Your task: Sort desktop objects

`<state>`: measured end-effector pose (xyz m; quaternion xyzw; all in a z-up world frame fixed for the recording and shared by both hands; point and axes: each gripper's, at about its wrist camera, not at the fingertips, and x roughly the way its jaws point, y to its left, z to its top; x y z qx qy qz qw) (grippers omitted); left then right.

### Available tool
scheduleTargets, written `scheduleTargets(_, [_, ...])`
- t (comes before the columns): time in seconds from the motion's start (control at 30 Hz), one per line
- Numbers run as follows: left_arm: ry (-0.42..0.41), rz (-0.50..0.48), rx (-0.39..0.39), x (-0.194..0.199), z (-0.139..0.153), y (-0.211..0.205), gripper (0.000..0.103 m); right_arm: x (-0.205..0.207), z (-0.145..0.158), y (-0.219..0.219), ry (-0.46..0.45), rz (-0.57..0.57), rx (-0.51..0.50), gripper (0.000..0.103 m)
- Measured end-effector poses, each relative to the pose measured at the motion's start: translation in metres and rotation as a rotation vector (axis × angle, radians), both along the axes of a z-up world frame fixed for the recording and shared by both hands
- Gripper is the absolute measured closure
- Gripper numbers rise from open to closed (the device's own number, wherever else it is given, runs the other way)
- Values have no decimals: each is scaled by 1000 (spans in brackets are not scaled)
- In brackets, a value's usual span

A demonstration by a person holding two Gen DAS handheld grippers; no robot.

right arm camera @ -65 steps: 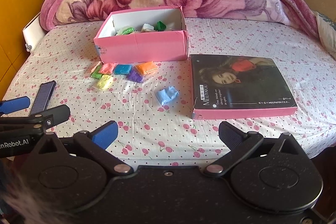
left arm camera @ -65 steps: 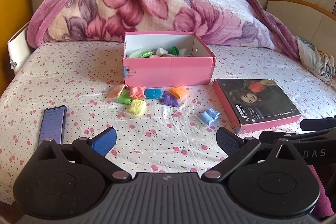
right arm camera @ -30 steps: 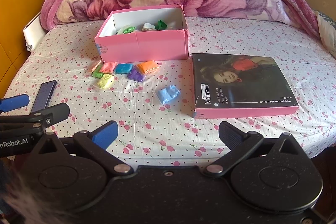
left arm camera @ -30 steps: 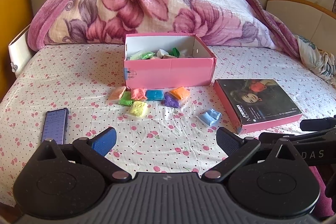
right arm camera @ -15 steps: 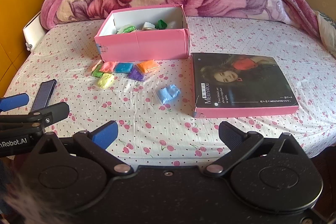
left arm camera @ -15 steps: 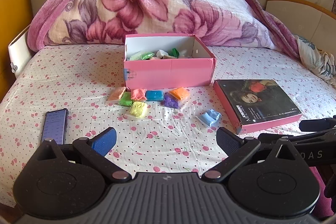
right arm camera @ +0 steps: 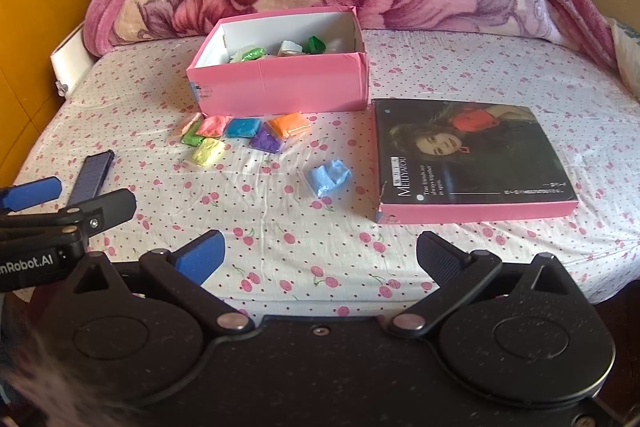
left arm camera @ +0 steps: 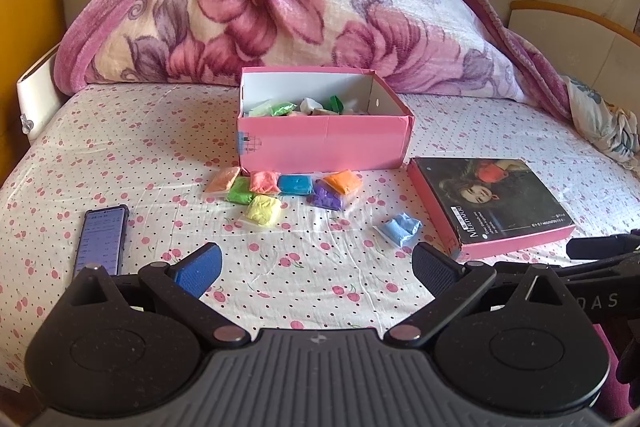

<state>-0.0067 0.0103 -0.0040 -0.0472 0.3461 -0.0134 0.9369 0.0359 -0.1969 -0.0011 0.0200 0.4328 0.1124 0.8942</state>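
An open pink box (left arm camera: 324, 143) (right arm camera: 280, 83) sits mid-bed with several clay packets inside. In front of it lies a cluster of coloured clay packets (left arm camera: 280, 189) (right arm camera: 240, 133). A lone light-blue packet (left arm camera: 399, 229) (right arm camera: 328, 177) lies apart, nearer me. The box lid with a woman's portrait (left arm camera: 490, 205) (right arm camera: 468, 157) lies flat to the right. My left gripper (left arm camera: 316, 267) is open and empty, low over the near edge of the bed. My right gripper (right arm camera: 320, 253) is open and empty beside it. Each gripper's fingers (right arm camera: 36, 193) (left arm camera: 600, 247) show in the other's view.
A phone (left arm camera: 102, 239) (right arm camera: 92, 177) lies on the bed at the left. A large floral blanket (left arm camera: 280, 19) is piled behind the box. An orange cupboard (right arm camera: 36, 7) stands at the left and a headboard (left arm camera: 576, 23) at the right.
Both grippers have drifted only slightly; the view has shifted a little. No object has moved and both grippers stay open.
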Motion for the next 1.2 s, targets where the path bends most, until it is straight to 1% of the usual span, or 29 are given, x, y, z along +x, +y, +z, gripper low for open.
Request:
scheduleTargets(0.1, [13,-2,-34,4,-8,7,1,2,-6,-3,-8,6,26,1])
scheduleTargets(0.2, [38,-9,-60,11,-18,15,1,7,-17,-3,-13,10,20,1])
scheduleTargets(0.27, [51,1,-60,19,-29,17,1,12,-23,-6,-13,7,38,1])
scheduleTargets(0.4, [66,7,-86,36,-45,28,1,26,-33,-3,-29,23,30,1])
scheduleTargets(0.57, [68,2,-59,62,-57,40,1,43,-46,6,-67,56,-1,1])
scheduleTargets(0.83, [69,-2,-18,103,-76,58,1,74,-70,24,-57,188,-38,1])
scheduleTargets(0.93, [59,8,-6,117,-82,54,1,85,-79,30,-58,231,-45,1])
scheduleTargets(1.07, [78,7,14,137,-96,55,1,101,-88,37,-88,256,-72,1])
scheduleTargets(1.2, [80,-23,20,154,-110,53,1,114,-97,40,-104,281,-75,1])
